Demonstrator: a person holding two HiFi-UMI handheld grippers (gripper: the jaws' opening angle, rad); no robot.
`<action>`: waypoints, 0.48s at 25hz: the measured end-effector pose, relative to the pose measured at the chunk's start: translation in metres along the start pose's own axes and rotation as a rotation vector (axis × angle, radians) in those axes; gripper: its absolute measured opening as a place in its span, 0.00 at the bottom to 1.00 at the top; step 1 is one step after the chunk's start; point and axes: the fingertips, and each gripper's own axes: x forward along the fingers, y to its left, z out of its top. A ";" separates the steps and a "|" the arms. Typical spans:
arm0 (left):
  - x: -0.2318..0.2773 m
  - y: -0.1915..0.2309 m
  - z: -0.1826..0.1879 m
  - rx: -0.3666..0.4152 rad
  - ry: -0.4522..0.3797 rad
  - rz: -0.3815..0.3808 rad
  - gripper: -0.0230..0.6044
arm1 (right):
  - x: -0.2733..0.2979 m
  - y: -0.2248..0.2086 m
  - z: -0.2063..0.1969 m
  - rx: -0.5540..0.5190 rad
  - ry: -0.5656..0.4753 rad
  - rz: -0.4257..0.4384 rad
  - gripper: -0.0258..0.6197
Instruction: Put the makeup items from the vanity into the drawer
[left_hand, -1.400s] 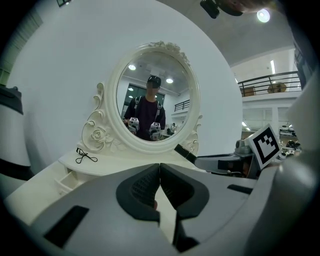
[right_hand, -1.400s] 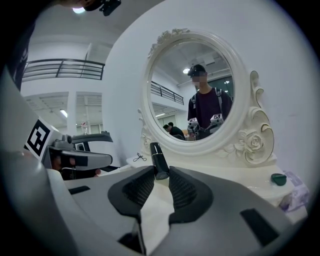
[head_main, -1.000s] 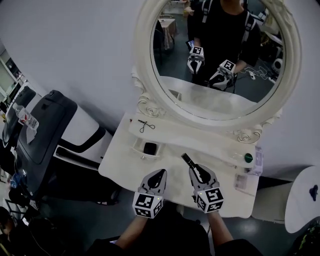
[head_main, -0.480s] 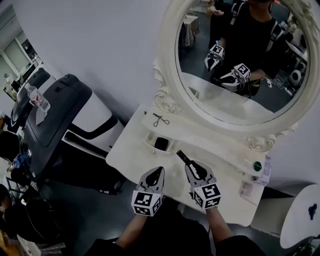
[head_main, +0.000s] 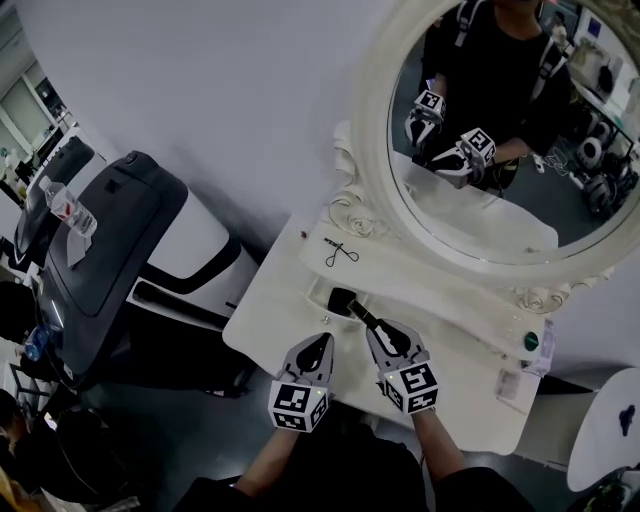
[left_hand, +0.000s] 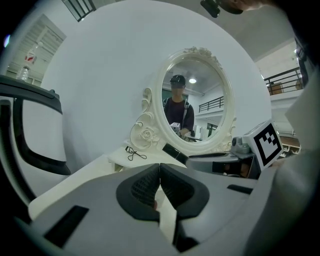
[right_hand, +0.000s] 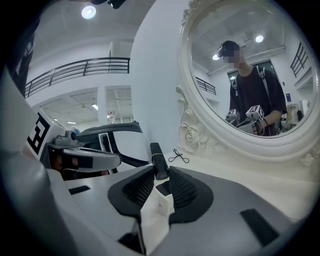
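Mirror (head_main: 500, 130) along worktop (head_main: 280, 295) back edge. Right hand-held gripper (right_hand: 161, 175) clamps black makeup tube (right_hand: 158, 159), tip just beside small open drawer (head_main: 338, 299) toward left edge. Left hand-held gripper (left_hand: 159, 172) closed, empty. Eyelash curler (head_main: 340, 252) near back-left corner

White vanity (head_main: 275, 300): eyelash curler (head_main: 340, 252), green-capped item (head_main: 530, 341).

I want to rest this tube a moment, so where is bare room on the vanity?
Bare: white vanity top between right gripper, shut on the slim black tube, and the round green-topped item. Crowded: around the open drawer.
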 end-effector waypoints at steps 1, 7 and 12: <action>0.003 0.007 0.001 -0.002 0.002 -0.007 0.06 | 0.009 0.001 0.000 -0.008 0.010 -0.003 0.21; 0.012 0.042 0.003 -0.020 0.019 -0.058 0.06 | 0.052 0.009 -0.003 -0.045 0.078 -0.024 0.21; 0.020 0.060 0.002 -0.027 0.037 -0.077 0.06 | 0.072 0.011 0.000 -0.075 0.107 -0.019 0.21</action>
